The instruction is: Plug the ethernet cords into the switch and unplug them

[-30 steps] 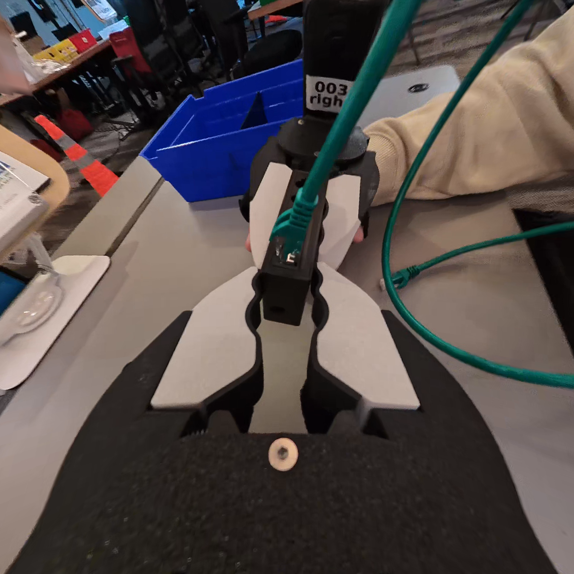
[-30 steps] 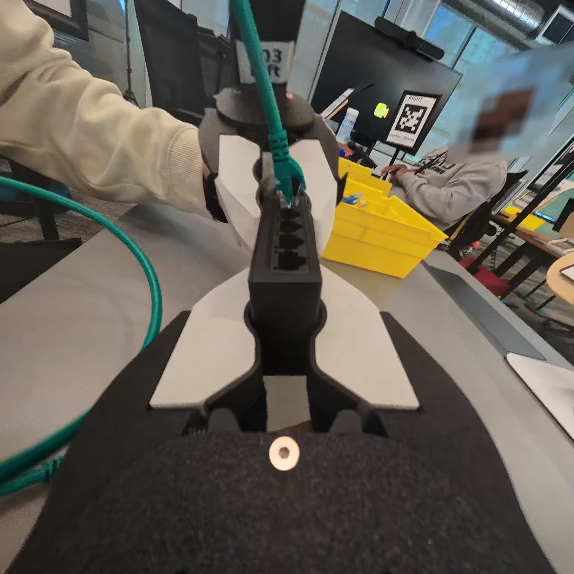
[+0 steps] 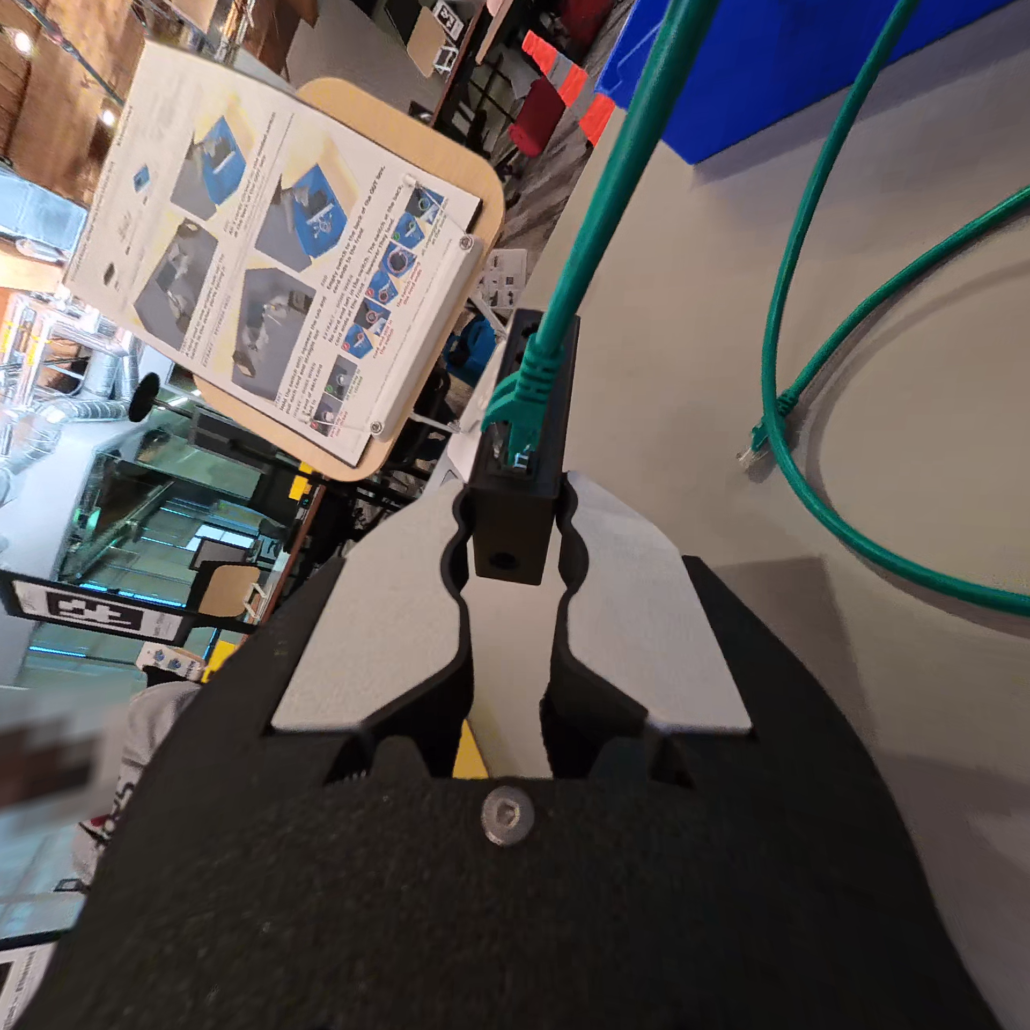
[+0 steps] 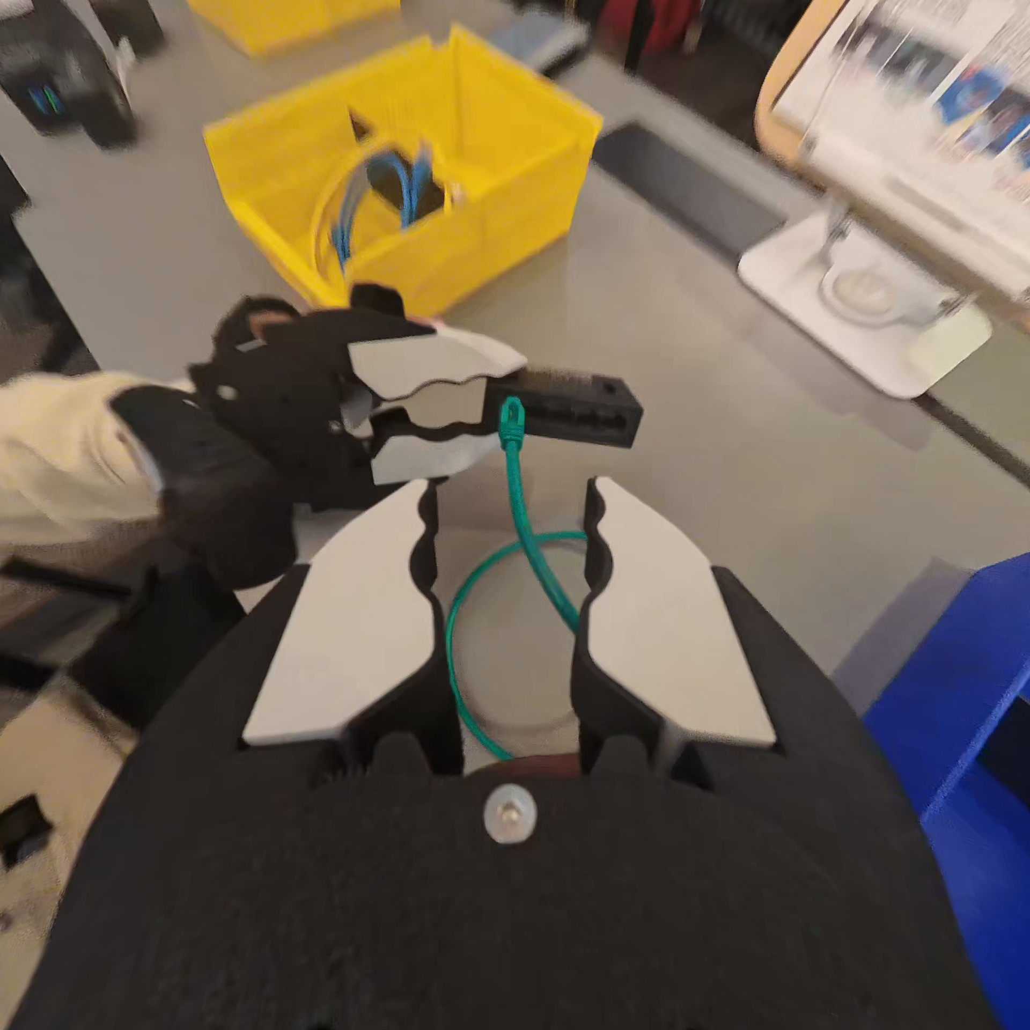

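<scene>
Switch [image 3: 515,490] clamped between left gripper [image 3: 510,535] fingertips

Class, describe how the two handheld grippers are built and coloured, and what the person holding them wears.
Each gripper, left and right, has a rough black body, a silver screw at its centre, and two fingers with pale grey faces and wavy black inner edges. The person wears a cream sleeve and a black glove.

Left wrist view rolled, close behind the switch [image 3: 515,490]; right wrist view above, looking down; both on it.
</scene>
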### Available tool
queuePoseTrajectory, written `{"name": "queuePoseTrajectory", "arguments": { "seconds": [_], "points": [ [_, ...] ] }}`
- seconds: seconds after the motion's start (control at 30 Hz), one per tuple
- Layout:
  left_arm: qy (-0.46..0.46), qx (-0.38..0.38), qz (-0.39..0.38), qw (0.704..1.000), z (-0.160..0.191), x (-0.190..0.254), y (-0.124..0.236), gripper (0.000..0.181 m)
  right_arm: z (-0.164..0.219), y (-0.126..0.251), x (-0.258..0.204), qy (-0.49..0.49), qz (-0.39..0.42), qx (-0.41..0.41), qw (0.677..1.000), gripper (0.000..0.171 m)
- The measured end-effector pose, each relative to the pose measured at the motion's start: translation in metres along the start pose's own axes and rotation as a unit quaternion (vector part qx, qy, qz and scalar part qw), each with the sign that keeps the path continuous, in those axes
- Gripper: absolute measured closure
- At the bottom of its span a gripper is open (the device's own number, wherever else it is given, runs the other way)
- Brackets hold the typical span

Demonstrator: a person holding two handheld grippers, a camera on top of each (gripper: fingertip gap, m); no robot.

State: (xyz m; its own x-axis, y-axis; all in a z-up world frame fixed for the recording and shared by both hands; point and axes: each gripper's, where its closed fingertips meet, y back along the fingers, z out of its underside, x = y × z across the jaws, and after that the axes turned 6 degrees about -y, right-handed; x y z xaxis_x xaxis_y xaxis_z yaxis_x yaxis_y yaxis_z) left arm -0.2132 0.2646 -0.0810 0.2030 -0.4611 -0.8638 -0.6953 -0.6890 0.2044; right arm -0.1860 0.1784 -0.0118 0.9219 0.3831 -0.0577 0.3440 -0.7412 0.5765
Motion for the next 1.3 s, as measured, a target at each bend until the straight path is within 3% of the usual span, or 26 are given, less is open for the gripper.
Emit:
{"name": "queuePoseTrajectory", "arguments": {
  "seconds": [0.23,0.47,0.63,1.3],
  "points": [
    [0.000,0.002,-0.003,1.000,-0.012,0.004,0.005,0.153,0.019,-0.042,0.001,0.011,-0.014,-0.086,0.996,0.137],
    [0.000,0.000,-0.002,1.000,-0.019,0.009,0.010,0.153,0.020,-0.050,0.000,0.002,-0.007,-0.042,0.999,0.158],
    [0.003,0.003,-0.005,1.000,-0.022,0.009,0.012,0.153,0.019,-0.048,-0.001,-0.001,-0.004,-0.018,1.000,0.159],
    [-0.078,0.043,-0.028,0.996,-0.033,0.019,0.017,0.156,0.030,-0.046,0.002,0.030,-0.013,-0.055,0.998,0.159]
  ]
}}
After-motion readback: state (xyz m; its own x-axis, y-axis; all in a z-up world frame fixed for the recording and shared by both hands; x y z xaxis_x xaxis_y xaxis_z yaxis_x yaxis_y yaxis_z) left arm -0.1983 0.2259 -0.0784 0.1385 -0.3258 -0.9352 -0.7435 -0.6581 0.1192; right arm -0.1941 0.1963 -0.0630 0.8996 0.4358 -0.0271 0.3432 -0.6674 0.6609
